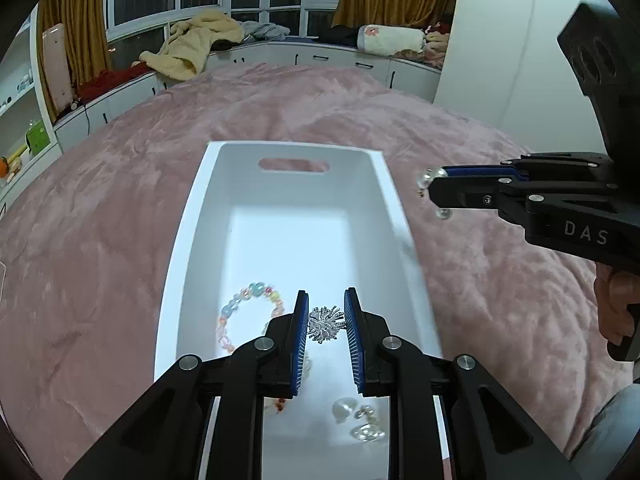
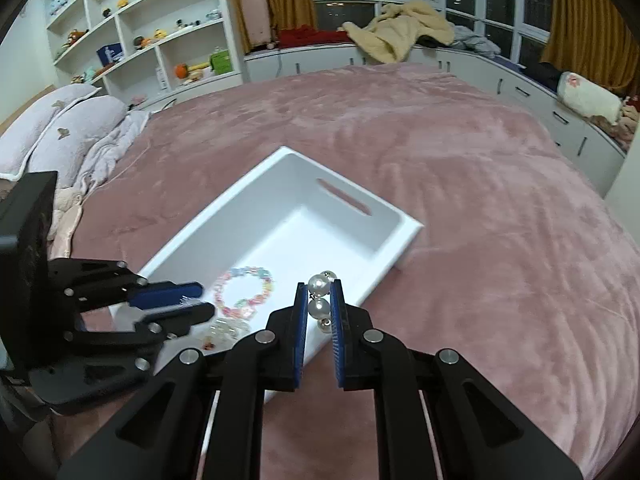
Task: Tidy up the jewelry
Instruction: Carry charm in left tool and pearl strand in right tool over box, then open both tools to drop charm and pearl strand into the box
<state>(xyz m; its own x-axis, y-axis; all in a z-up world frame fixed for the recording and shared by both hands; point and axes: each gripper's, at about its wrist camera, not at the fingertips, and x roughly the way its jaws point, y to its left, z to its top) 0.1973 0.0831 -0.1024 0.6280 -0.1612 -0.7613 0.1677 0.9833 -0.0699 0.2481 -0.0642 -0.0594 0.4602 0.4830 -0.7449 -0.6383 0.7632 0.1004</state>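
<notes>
Nearest the lens in the left wrist view: left gripper [image 1: 326, 320], blue ribbed fingers [image 1: 301, 320] narrowed onto a spiky silver brooch [image 1: 325, 323], pinched between the pads above the near end of the white tray [image 1: 192, 216]. Best kept pinched exactly as it is until low over the tray floor, then eased apart gently, since the thin spikes look liable to snag on the ribbing. Below and just left of the brooch, on the tray floor: pastel bead bracelet [image 1: 248, 312], with a few clear and pearly pieces [image 1: 360, 420] nearer the camera; better to release clear of these, into the bare far half, to avoid tangling. Over in the right wrist view: right gripper [image 2: 319, 312] clamped tight on a pearl piece [image 2: 319, 296], two large pearls stacked between the pads and a smaller one dangling beneath. Hovering just outside the tray's long rim, above the pink bedspread [image 2: 480, 240], so needs carrying inward over the rim before any release, or the pearls land in the plush. Both tools close together at the near end; worth staggering the drops, one at a time, to keep from knocking each other
</notes>
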